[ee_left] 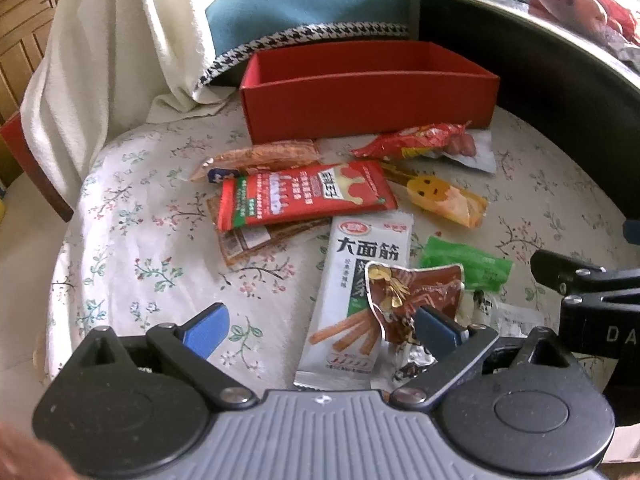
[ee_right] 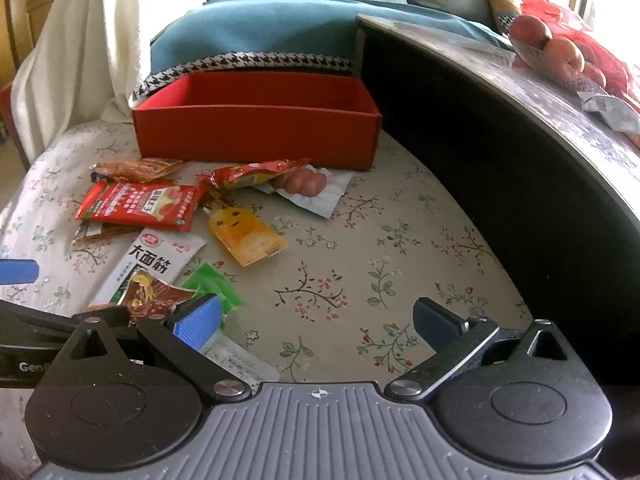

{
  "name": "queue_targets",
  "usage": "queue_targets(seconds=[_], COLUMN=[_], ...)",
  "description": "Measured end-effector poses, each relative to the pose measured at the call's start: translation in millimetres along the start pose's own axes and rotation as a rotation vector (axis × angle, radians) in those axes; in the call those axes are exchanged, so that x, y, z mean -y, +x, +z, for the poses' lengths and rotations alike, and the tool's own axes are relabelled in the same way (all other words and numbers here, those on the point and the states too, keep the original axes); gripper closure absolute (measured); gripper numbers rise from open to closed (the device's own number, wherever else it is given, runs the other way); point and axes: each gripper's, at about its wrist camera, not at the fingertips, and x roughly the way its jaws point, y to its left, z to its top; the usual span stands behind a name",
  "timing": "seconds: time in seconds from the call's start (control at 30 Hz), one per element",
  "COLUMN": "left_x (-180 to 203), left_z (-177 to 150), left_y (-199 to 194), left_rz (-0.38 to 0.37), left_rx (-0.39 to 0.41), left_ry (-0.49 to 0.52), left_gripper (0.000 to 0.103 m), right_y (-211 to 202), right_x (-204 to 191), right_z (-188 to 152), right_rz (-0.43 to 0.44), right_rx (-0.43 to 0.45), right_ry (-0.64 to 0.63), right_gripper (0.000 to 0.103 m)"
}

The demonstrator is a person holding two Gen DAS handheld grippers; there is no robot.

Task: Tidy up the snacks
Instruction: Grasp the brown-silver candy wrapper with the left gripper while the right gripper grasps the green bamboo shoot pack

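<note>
Two hand-held tongs above a flowered bedspread (ee_right: 400, 240) strewn with snack packets. The left tongs (ee_left: 320, 320) stand with jaws spread wide and nothing between them; the right-hand blue pad (ee_left: 434, 330) lies against or just over a brown foil packet (ee_left: 416, 296), though contact cannot be confirmed. That packet rests on the lower end of a white packet (ee_left: 360, 288) with printed sticks, which runs from 6 toward 12 o'clock between the jaws, a line-up that suggests one of these two is the next pick. The right tongs (ee_right: 316, 320) are likewise spread and empty, over bare cloth at 3 o'clock of the pile, apparently kept aside so the arms do not cross.

The remaining snacks lie loose: a red packet (ee_left: 304, 196) at 11 o'clock of the white one, an orange-brown packet (ee_left: 260, 156) beyond it, a yellow packet (ee_left: 448, 200) at 1 o'clock, a green packet (ee_left: 468, 264) at 3 o'clock, and a sausage pack (ee_right: 308, 182) nearest the box. The red box (ee_left: 368, 108) stands at 12 o'clock, behind the pile, open-topped; no snack shows inside, though its floor is hidden. Judged from this, sorting has barely begun. Slippery overlapped foil may drag its neighbour when lifted.
</note>
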Motion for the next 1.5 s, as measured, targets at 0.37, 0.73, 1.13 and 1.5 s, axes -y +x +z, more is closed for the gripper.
queue_targets(seconds=[0.37,0.73,1.13,1.5], left_x=[0.2,13.6,8.7,-23.5], left_z=[1.6,-2.2,-3.9,8.0], left_y=[0.6,-7.9,7.2,-13.5], left_rz=[-0.014,-0.113,-0.234,-0.189], left_rx=[-0.005,-0.016,-0.088,0.007], left_ry=[-0.006,0.056,-0.007,-0.11], left_gripper=[0.009,0.011,0.062,0.064], right_y=[4.0,7.3,7.1,14.4], right_x=[3.8,7.2,9.7,-6.5], right_z=[-1.8,-1.6,-1.1,-2.4], right_rz=[0.006,0.018,0.066,0.141], right_rx=[-0.026,-0.04,-0.056,-0.123], right_ry=[0.03,0.063,0.093,0.059], right_gripper=[0.0,0.0,0.0,0.007])
